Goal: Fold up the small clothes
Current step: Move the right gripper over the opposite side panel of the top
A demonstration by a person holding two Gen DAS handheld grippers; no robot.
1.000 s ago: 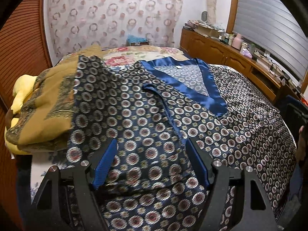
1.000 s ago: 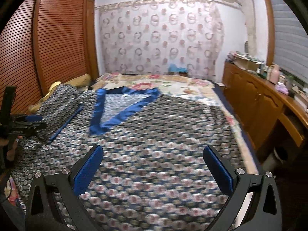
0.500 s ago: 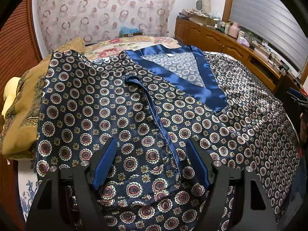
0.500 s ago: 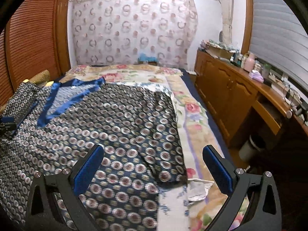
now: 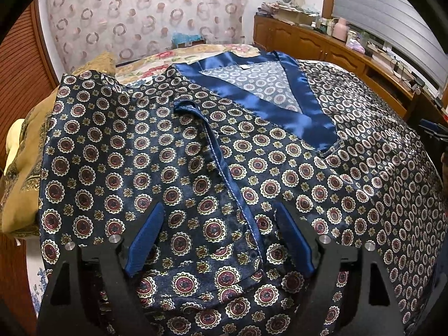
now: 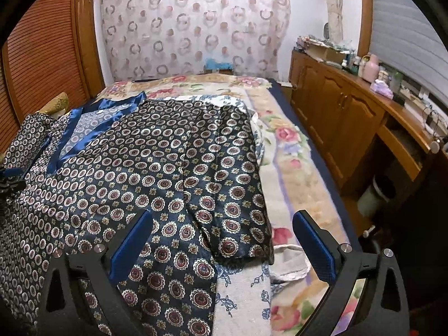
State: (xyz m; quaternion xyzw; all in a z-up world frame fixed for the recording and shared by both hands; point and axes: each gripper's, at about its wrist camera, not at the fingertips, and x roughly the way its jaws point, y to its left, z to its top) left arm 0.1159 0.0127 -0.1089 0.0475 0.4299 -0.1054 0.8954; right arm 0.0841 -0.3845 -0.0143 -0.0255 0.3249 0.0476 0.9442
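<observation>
The patterned satin robe (image 5: 173, 168) lies spread on the bed (image 6: 291, 151), closer under the left tool (image 5: 219, 240) than a second ago. Both tools gape empty; the robe's sleeve edge lies between the right tool (image 6: 222, 247) fingers.

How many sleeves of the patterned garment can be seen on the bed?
2. One sleeve is folded over the garment's left side, ahead of the left gripper. The other sleeve lies along its right edge, ahead of the right gripper.
</observation>
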